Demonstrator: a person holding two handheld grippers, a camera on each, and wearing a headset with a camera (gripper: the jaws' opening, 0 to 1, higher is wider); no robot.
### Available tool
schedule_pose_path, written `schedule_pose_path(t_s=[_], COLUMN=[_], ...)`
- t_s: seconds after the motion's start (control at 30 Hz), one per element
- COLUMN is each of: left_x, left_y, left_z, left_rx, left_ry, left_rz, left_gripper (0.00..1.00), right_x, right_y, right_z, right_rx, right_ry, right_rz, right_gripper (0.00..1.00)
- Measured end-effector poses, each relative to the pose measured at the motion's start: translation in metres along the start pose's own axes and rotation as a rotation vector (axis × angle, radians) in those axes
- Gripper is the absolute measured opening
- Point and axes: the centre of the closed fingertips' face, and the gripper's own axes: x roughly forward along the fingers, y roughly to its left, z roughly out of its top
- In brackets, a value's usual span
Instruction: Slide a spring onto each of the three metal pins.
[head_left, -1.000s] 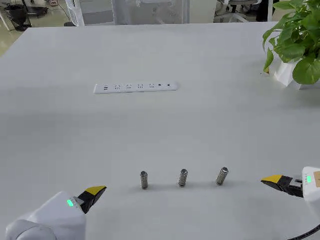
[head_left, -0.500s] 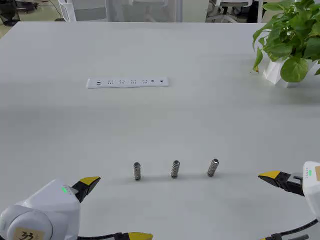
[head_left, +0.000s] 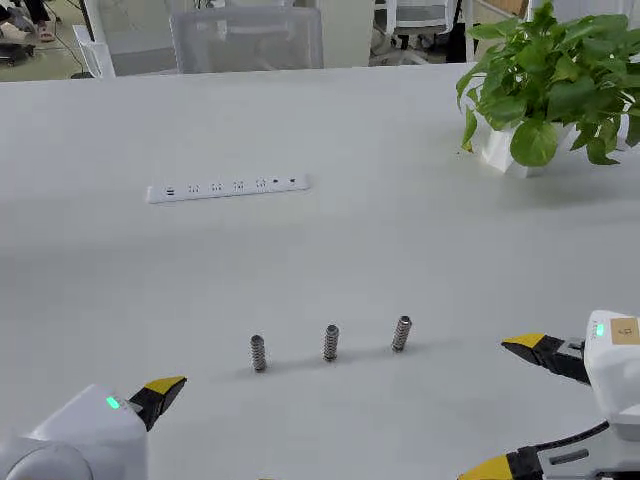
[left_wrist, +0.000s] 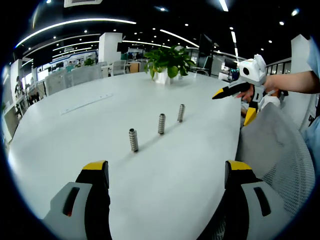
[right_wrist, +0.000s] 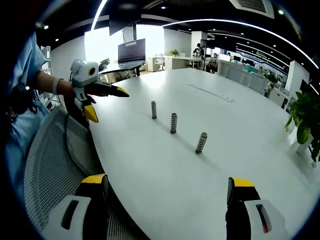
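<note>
Three short metal pins stand upright in a row on the white table, each with a spring coiled around it: left pin (head_left: 258, 352), middle pin (head_left: 331, 342), right pin (head_left: 402, 333). The left gripper view has them ahead of the jaws (left_wrist: 133, 140) (left_wrist: 161, 123) (left_wrist: 181, 113); the right gripper view has them too (right_wrist: 153, 110) (right_wrist: 173, 123) (right_wrist: 201, 142). My left gripper (head_left: 212, 432) (left_wrist: 166, 167) is open and empty, near the table's front edge, left of the row. My right gripper (head_left: 505, 405) (right_wrist: 167, 182) is open and empty, right of the row.
A white power strip (head_left: 227, 187) lies further back on the table. A potted plant (head_left: 545, 85) stands at the back right. Grey chairs (head_left: 245, 40) line the far side. A mesh chair (left_wrist: 270, 150) sits by the near edge.
The head camera has shifted, so the whole picture slid left. The pins with their springs stay put, and both grippers stay open to either side of them.
</note>
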Motion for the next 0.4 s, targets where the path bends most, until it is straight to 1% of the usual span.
schedule_pose_path(t_s=[0.1, 0.17, 0.27, 0.33, 0.4], left_x=[-0.0043, -0.0066, -0.0086, -0.0099, -0.0099], left_y=[0.0021, 0.0039, 0.0088, 0.0088, 0.0065], left_z=[-0.0023, -0.0023, -0.0052, -0.0049, -0.0058], left_rx=[-0.005, -0.003, -0.01, -0.024, -0.017], left_ry=[-0.008, -0.024, -0.024, -0.028, -0.026], left_rz=[0.001, -0.002, 0.008, 0.015, 0.013], left_gripper=[0.95, 0.95, 0.95, 0.95, 0.95], right_x=[0.0004, 0.0021, 0.0037, 0.0016, 0.0001], right_y=[0.001, 0.0017, 0.0014, 0.0047, 0.0059], right_z=[0.0018, 0.0037, 0.0039, 0.0055, 0.0058], right_rx=[0.009, 0.006, 0.002, -0.003, -0.002], right_ry=[-0.01, -0.02, -0.02, -0.029, -0.041], right_rz=[-0.015, -0.021, -0.033, -0.034, -0.037], right_gripper=[0.99, 0.99, 0.99, 0.99, 0.99])
